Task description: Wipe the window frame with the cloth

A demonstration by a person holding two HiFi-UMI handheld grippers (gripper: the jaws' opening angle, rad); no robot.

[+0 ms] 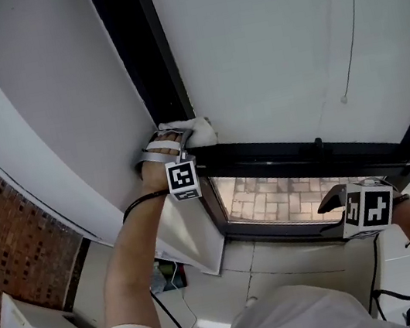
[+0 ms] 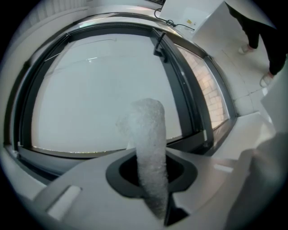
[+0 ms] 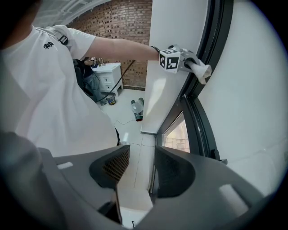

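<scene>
Cloth (image 2: 148,148) white, fuzzy. Window frame (image 1: 146,60) black. Window pane (image 1: 278,44) plain whitish grey. Wall (image 1: 46,109) by frame white. Left gripper (image 2: 151,177) light grey, dark grey ring round cloth. Right gripper (image 3: 137,167) grey too, pads (image 3: 112,164) black with tiny criss-cross pattern. Marker cubes (image 1: 183,180) white with black squares. Brick wall (image 1: 0,227) red-brown, pale lines between bricks. Shirt (image 3: 54,99) white, small black mark on sleeve. Floor (image 3: 130,121) white tiles. Stones outside (image 1: 274,200) pale pinkish, block pattern.
</scene>
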